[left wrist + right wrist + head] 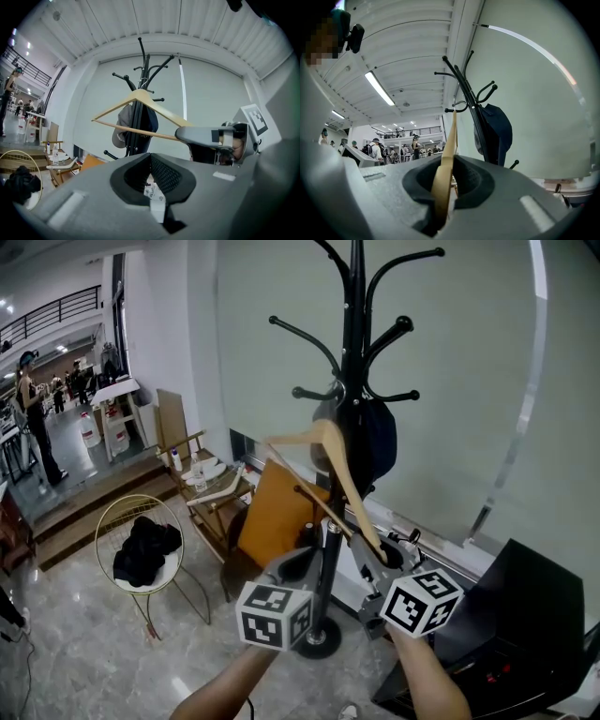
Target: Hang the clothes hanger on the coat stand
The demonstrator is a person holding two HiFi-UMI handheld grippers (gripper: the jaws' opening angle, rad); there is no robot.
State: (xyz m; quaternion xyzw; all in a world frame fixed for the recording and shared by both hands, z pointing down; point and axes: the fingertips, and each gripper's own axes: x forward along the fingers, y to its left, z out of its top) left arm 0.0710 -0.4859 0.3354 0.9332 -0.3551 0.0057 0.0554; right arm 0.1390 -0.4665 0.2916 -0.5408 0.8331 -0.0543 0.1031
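Wooden hanger (339, 476) is up by the coat stand (352, 334), its near end clamped in the right gripper (389, 554). The right gripper view shows the wood wedged edge-on between the jaws. The left gripper view shows the whole triangle, hook at the pole, beside a dark cap (377, 439). Whether the hook sits on a peg is unclear. Left gripper (300, 563) hangs near, jaws together and empty.
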